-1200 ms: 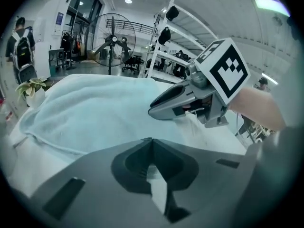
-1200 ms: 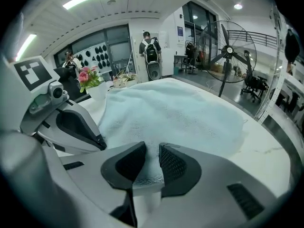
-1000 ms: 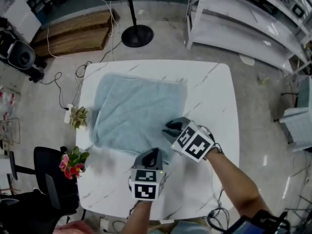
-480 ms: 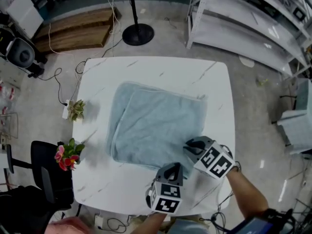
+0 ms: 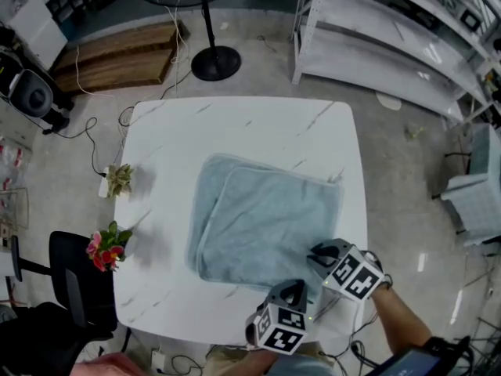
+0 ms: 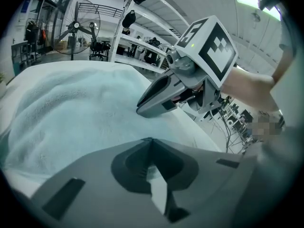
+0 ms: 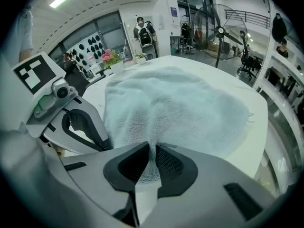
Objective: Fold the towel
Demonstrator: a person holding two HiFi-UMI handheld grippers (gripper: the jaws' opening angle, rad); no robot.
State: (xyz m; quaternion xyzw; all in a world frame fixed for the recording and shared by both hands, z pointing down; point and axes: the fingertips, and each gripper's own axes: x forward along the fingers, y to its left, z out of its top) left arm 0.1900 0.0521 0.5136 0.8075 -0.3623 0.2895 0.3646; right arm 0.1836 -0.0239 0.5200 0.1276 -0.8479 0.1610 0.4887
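A light blue towel (image 5: pixel 266 222), folded double, lies on the white marble table (image 5: pixel 235 124) toward its near right corner. My left gripper (image 5: pixel 296 288) is at the towel's near edge, its jaws shut with a pale sliver of cloth between them (image 6: pixel 150 139). My right gripper (image 5: pixel 319 253) is just right of it, shut on a bunched fold of the towel (image 7: pixel 153 146); its jaws have been closing a little tighter on the cloth. The towel (image 7: pixel 175 103) spreads away from both grippers. Each gripper shows in the other's view: the right gripper (image 6: pixel 142 109) and the left gripper (image 7: pixel 105 147).
A small potted plant (image 5: pixel 119 178) and a pink flower bunch (image 5: pixel 106 249) sit at the table's left edge. A black chair (image 5: pixel 70 288) stands at the near left. A fan stand (image 5: pixel 215 61) and metal shelving (image 5: pixel 391 30) are beyond the table.
Both grippers have slid toward the table's near right corner, side by side, and the towel has come along with them across the tabletop.
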